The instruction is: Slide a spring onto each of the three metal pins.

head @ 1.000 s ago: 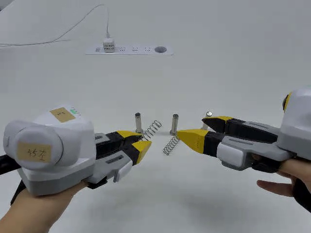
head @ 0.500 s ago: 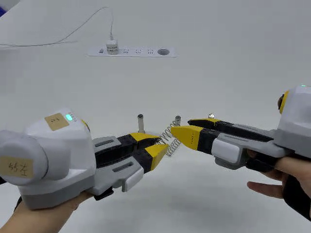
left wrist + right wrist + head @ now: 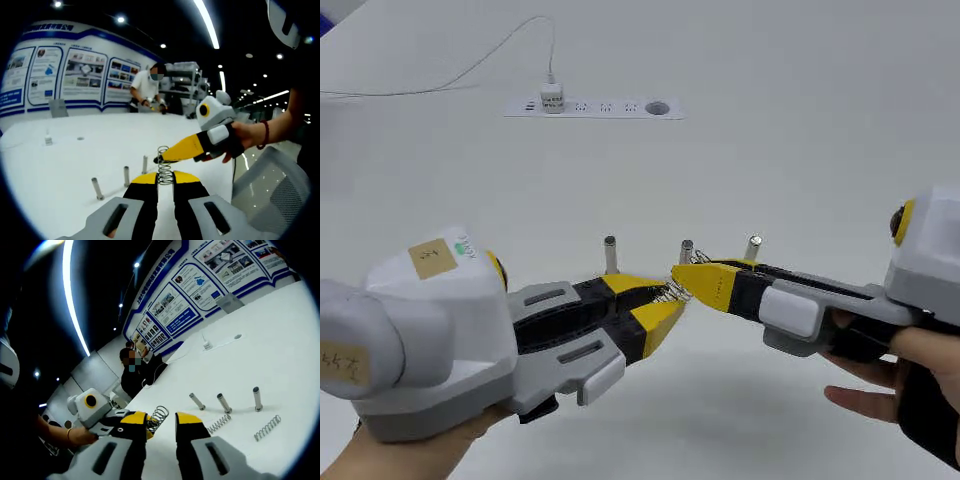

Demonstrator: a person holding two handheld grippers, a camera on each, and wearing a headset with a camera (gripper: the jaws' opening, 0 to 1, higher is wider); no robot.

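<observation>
Tabletop (image 3: 800, 150): white and plain, carries everything below.

Left gripper (image 3: 665, 300): held low over the near edge of the tabletop. Its fingers are clamped on a spring (image 3: 164, 167). In the left gripper view this spring stands upright between the two yellow tips, clear of the tabletop.

Right gripper (image 3: 692, 272): comes in from the opposite side, tip to tip with the left gripper. In the right gripper view its fingers stand a little apart, with a gap between the yellow tips. In the left gripper view one tip touches the top coils of the held spring.

Power strip (image 3: 595, 107): lies flat toward the far edge of the tabletop, with one white plug and its cable in it.

Pins: three, upright, in a row across the middle of the tabletop just beyond the gripper tips. These are the first pin (image 3: 610, 256), middle pin (image 3: 686, 249) and third pin (image 3: 752, 246), and all stand bare.

Loose springs, right gripper view: both lie flat on the tabletop on the near side of the pin row. One loose spring (image 3: 219, 423) lies near the base of the middle pin, a second loose spring (image 3: 267, 427) near an end pin.
</observation>
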